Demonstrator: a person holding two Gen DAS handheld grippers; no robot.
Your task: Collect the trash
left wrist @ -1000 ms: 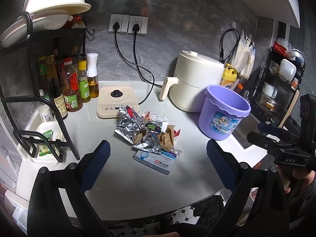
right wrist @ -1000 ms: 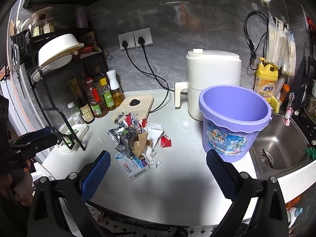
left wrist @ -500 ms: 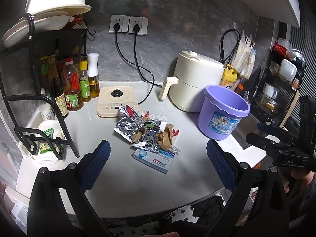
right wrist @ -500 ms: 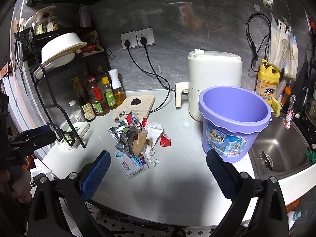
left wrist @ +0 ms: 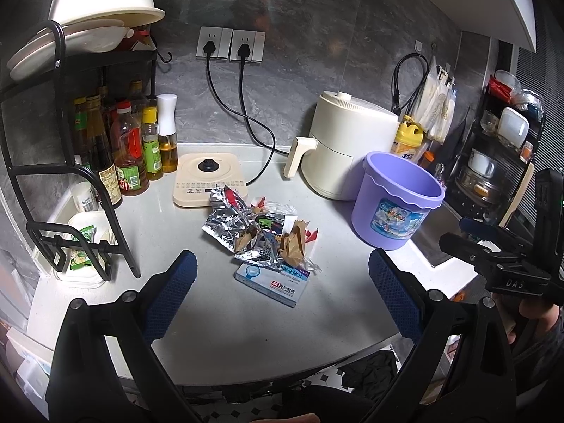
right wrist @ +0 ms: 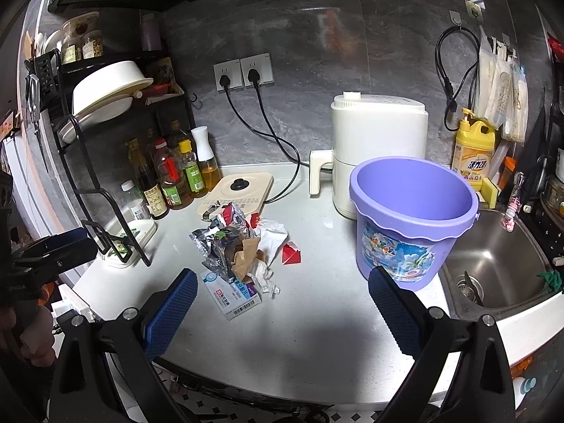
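Note:
A heap of trash (left wrist: 262, 234) (right wrist: 239, 243) lies mid-counter: crumpled foil wrappers, brown paper, white tissue, a red scrap (right wrist: 291, 254) and a flat blue-and-white medicine box (left wrist: 272, 283) (right wrist: 233, 295) at its near edge. A purple bucket (left wrist: 396, 202) (right wrist: 410, 218) stands empty to the right of the heap. My left gripper (left wrist: 282, 292) hovers open above the counter's near edge, short of the box. My right gripper (right wrist: 282, 308) is open too, held back from the counter between the heap and the bucket. Nothing is held.
A cream induction cooker (left wrist: 209, 183) sits behind the heap, with sauce bottles (left wrist: 130, 155) and a black dish rack (left wrist: 67, 183) at left. A white air fryer (right wrist: 377, 155) stands behind the bucket. A steel sink (right wrist: 493, 268) is right of the bucket.
Both grippers have drawn back and up a little from the counter, so the heap and bucket look slightly smaller. Both stay open; nothing on the counter has moved.

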